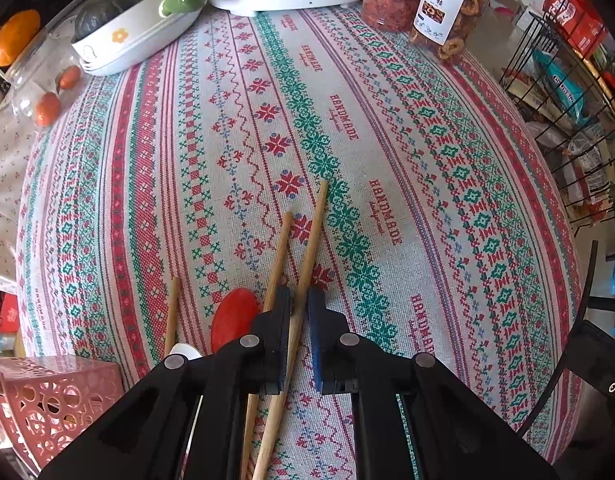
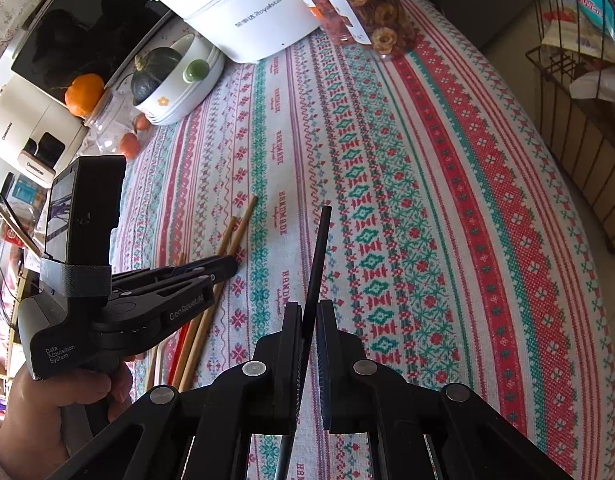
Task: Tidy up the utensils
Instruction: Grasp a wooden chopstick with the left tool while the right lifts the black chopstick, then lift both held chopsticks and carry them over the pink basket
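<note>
You are holding the left gripper [image 1: 298, 312] low over the worktop [image 1: 427, 152], its jaws closing around one wooden chopstick [image 1: 307, 264]; whether the pads are truly pinching it I cannot tell, since a sliver of gap shows on the blue pad's side. A second wooden chopstick [image 1: 278, 256] is lying just beside it, passing under the left finger, so you are probably separating one from the pile. A third stick [image 1: 172, 312] and a red spoon [image 1: 232, 318] are resting close by, with something small and white [image 1: 185, 350] next to them that I cannot name.

Your right gripper [image 2: 307, 316] is clamping a black chopstick [image 2: 319, 256], which is sticking out forward and tilting above the cloth, held clear so the other hand can work. More wooden sticks [image 2: 199, 332] are lying beneath the left gripper in that view.

The pink perforated basket [image 1: 47, 404] is sitting at the near left edge, a likely home for the utensils; a wooden tip seems to be poking from it, but its contents are mostly hidden. Farther back, the white flowered dish [image 1: 139, 36] is carrying a dark green squash [image 1: 107, 4] and a green ceramic piece, and two clear jars [image 1: 447, 12] are holding dried fruit slices.
</note>
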The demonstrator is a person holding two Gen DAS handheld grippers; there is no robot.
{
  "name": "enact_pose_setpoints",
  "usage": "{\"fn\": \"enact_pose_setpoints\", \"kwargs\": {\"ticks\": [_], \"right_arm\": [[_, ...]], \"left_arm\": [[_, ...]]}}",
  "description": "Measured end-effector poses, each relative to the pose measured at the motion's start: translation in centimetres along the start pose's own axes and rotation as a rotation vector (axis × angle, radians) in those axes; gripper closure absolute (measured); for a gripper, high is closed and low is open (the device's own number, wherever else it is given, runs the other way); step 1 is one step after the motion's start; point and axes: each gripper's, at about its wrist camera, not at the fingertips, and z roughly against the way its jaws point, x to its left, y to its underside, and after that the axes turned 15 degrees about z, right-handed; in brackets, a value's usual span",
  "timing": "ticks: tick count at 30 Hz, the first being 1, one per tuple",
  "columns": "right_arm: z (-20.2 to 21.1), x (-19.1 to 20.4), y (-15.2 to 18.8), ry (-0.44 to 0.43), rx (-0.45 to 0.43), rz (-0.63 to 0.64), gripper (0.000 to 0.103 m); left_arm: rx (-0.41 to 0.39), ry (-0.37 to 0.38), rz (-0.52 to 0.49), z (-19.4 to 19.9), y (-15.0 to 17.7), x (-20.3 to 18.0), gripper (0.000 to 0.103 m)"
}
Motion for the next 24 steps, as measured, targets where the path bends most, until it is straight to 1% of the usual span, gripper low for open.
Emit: {"fn": "enact_pose_setpoints", "kwargs": {"ticks": [2,4,7,10,14,16,18,21,22,23,24], "right_arm": [[0.2,0.3,-0.1,-0.004,-0.009,0.003,0.097],[0.6,0.8,-0.2,-0.006,-0.026,0.019,0.097],[1.6,1.8,-0.1,-0.013,-0.06,0.051,0.097],[2.7,2.9,0.0,-0.016,-0.097,0.08,0.098],[4.1,4.3,0.4,-0.015,-0.132,0.116,0.098],[4.3,4.5,0.4,-0.002,-0.136,0.117,0.097],[3.7,4.1,0.5,0.022,-0.114,0.093,0.095],[1.4,3.1,0.6,0.076,-0.047,0.063,0.084],[0.5,2.8,0.7,0.095,-0.024,0.055,0.075],[-0.4,2.5,0.7,0.111,0.004,0.052,0.069],[-1.4,2.4,0.7,0.123,0.03,0.053,0.067]], "left_arm": [[-0.013,-0.015,-0.011,0.1,0.2,0.0,0.096],[-0.038,-0.004,-0.013,0.8,0.8,0.1,0.097],[-0.086,0.042,-0.006,2.5,1.6,0.6,0.097],[-0.154,0.098,0.0,5.2,2.7,1.4,0.097],[-0.244,0.171,0.002,9.2,5.1,2.8,0.097],[-0.28,0.194,-0.002,11.0,6.3,3.6,0.097],[-0.313,0.221,-0.003,12.7,7.9,4.6,0.097],[-0.351,0.247,-0.019,14.8,10.1,6.0,0.097],[-0.363,0.254,-0.022,15.2,10.7,6.4,0.097],[-0.378,0.261,-0.023,15.6,11.3,6.9,0.097],[-0.394,0.266,-0.022,16.0,11.8,7.3,0.097]]}}
